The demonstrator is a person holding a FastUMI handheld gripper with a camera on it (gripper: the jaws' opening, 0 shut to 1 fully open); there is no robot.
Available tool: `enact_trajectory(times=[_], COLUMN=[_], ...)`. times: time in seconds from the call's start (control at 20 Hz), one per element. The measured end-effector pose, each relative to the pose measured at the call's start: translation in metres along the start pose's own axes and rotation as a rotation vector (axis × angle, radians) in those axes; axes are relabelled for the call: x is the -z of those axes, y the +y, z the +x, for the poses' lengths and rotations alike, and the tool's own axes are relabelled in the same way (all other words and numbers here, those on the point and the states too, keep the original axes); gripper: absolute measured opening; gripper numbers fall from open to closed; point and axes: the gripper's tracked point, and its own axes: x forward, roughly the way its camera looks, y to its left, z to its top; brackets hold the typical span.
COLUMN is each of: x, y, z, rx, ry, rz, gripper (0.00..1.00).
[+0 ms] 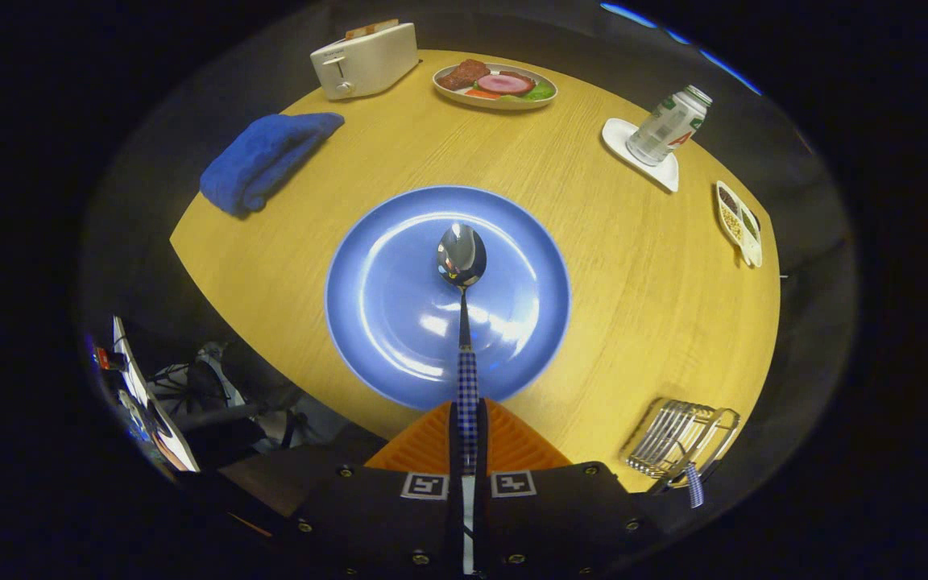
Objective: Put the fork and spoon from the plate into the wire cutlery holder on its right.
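My gripper (468, 439) is shut on the checked handle of the spoon (462, 266), both fingers pressing its sides. The spoon points straight ahead, its shiny bowl hanging over the middle of the blue plate (383, 314), which lies on the wooden table just beyond my fingers. The wire cutlery holder (677, 443) stands to the right of the plate, near the table's edge. A checked handle (694, 486) sticks out of it; I cannot tell which utensil it belongs to.
A folded blue cloth (267, 157) lies beyond the plate on the left, with a white toaster (365, 60) behind it. A dish of food (496, 84) sits at the far side. A bottle (668, 125) on a white coaster and a small divided dish (740, 223) are on the right.
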Motion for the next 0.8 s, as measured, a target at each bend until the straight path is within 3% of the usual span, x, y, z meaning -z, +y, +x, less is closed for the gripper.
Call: enact_trajectory(times=[0.4,0.8], x=[0.045,0.115], y=[-0.069,-0.145], z=[-0.061,-0.119], rx=[0.063,0.158], ry=[0.001,0.16], rz=[0.106,0.086], gripper=[0.05,0.05])
